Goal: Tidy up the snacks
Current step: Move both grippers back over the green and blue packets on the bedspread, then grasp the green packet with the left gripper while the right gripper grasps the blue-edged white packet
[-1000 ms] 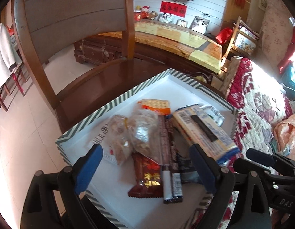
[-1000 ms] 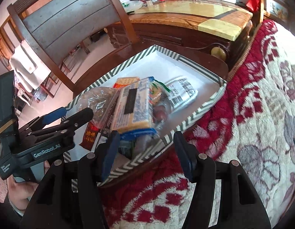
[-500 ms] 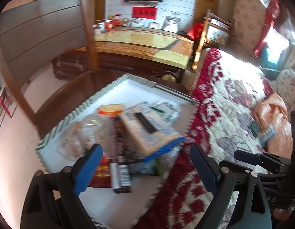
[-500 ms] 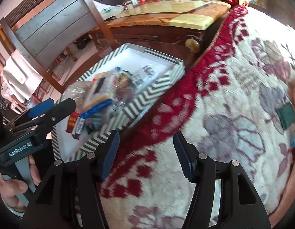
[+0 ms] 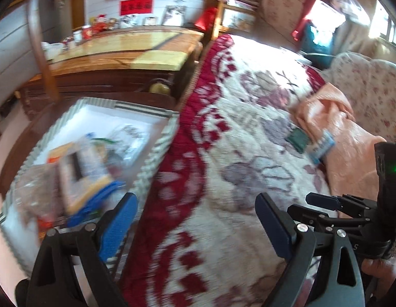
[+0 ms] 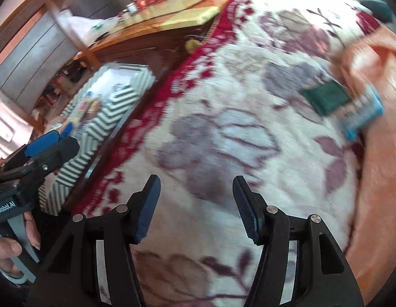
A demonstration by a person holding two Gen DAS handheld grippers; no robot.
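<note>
Snacks on the blanket [image 6: 223, 133], a green packet [image 6: 325, 97] and a blue-edged packet [image 6: 361, 113], lie well ahead and right of our right gripper [image 6: 196, 204], jaws apart and empty; our left gripper [image 5: 195, 220] likewise gapes, empty.

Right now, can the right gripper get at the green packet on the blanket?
Probably yes. The right gripper is open and empty, and only bare blanket lies between it and the green packet.
</note>
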